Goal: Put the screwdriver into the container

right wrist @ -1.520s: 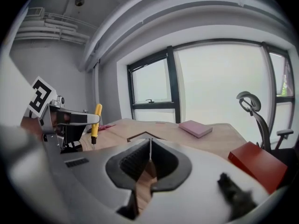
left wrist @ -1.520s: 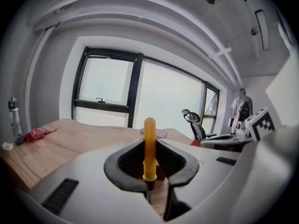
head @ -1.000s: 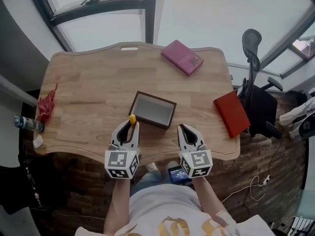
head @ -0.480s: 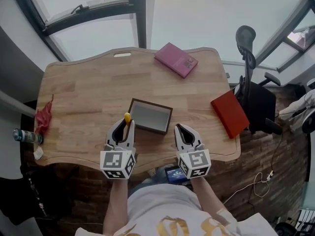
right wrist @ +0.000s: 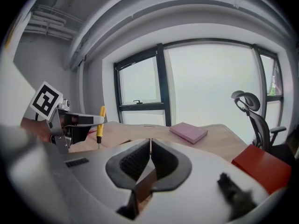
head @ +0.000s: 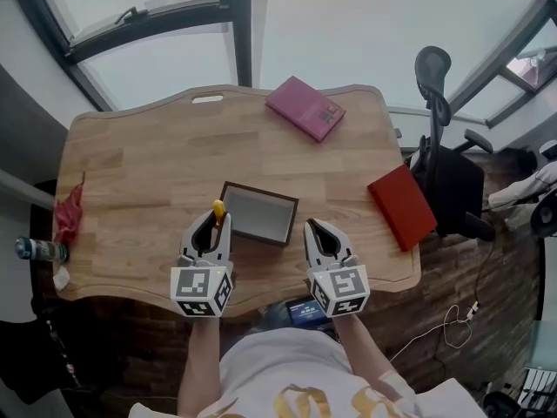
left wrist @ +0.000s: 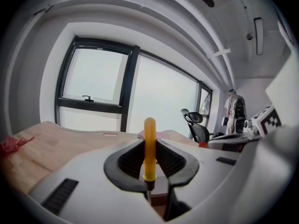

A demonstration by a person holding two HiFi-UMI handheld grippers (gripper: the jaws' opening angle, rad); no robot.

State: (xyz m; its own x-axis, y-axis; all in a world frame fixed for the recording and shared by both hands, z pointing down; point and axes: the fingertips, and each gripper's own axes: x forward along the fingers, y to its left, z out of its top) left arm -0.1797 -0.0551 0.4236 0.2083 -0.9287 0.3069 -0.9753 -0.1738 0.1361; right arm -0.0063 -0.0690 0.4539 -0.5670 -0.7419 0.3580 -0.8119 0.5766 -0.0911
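Observation:
My left gripper (head: 212, 225) is shut on the screwdriver (head: 218, 209), whose yellow handle sticks up past the jaws. In the left gripper view the screwdriver (left wrist: 149, 148) stands upright between the pads, with its thin metal shaft below. It hangs just off the near left corner of the container (head: 228, 189), a shallow dark-rimmed rectangular tray with a grey floor on the wooden table (head: 148, 172). My right gripper (head: 314, 230) is shut on nothing, near the table's front edge to the right of the container. The right gripper view shows its jaws (right wrist: 150, 142) closed and the screwdriver (right wrist: 100, 122) to the left.
A pink book (head: 305, 109) lies at the table's far edge and a red book (head: 401, 205) at its right edge. A red cloth (head: 68, 220) and a bottle (head: 35, 251) sit at the left end. An office chair (head: 444, 164) stands on the right.
The head view has shifted, so everything sits slightly left and lower in the picture. Both grippers keep much the same place beside the container, and the screwdriver stays gripped.

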